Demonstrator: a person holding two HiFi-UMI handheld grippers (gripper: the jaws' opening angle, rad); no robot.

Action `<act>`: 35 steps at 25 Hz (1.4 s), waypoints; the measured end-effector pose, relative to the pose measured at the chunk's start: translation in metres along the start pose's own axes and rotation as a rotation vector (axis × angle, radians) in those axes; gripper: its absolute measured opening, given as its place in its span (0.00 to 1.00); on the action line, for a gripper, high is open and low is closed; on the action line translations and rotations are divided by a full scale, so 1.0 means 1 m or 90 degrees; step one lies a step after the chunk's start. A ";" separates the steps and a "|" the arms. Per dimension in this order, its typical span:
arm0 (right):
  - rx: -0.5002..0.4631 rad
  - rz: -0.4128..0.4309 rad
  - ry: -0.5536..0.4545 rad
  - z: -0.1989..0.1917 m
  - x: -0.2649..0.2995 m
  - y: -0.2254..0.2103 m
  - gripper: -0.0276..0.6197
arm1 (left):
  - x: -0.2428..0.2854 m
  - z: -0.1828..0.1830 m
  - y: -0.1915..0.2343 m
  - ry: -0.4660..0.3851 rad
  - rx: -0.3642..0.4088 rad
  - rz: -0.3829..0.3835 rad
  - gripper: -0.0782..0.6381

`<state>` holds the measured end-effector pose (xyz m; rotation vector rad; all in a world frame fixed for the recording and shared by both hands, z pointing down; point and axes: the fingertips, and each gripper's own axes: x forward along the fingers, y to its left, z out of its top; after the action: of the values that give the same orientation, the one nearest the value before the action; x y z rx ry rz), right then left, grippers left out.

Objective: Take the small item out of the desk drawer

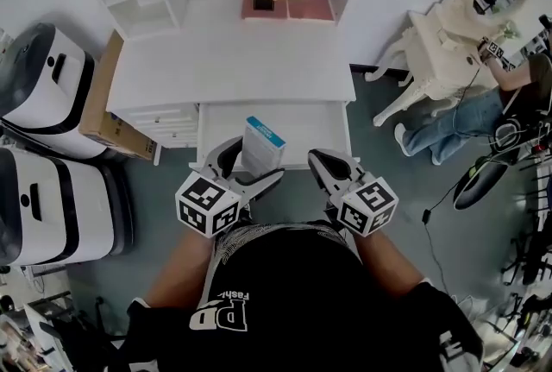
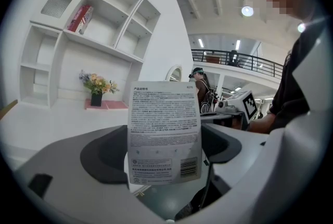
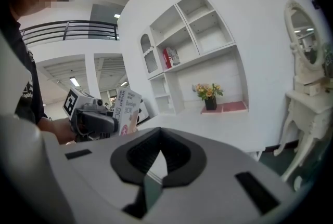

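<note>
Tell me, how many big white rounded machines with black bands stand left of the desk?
2. One machine sits at upper left, beside the flat brown cardboard box; the other is just below it. More could lie outside the view.

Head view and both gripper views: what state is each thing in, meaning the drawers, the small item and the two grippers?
desk drawer: pulled open, visible floor bare.
small box: lifted out of the drawer, upright, clamped.
left gripper: shut on the small box.
right gripper: shut, holding nothing.
side drawers: closed.
</note>
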<state>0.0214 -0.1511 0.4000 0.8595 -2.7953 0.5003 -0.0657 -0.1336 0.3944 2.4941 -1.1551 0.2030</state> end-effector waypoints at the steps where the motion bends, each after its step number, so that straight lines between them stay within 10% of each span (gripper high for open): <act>1: 0.003 0.004 -0.008 0.000 -0.009 0.003 0.06 | 0.000 -0.002 -0.008 0.001 0.001 0.002 0.71; 13: -0.019 0.030 -0.037 -0.022 -0.081 0.028 0.05 | -0.013 -0.034 -0.091 0.006 0.004 0.020 0.71; 35: 0.009 0.020 -0.048 -0.029 -0.089 0.046 0.05 | -0.044 -0.037 -0.096 0.014 0.036 0.043 0.71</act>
<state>0.0696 -0.0593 0.3917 0.8555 -2.8818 0.5028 -0.0207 -0.0315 0.3887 2.4968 -1.2424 0.2840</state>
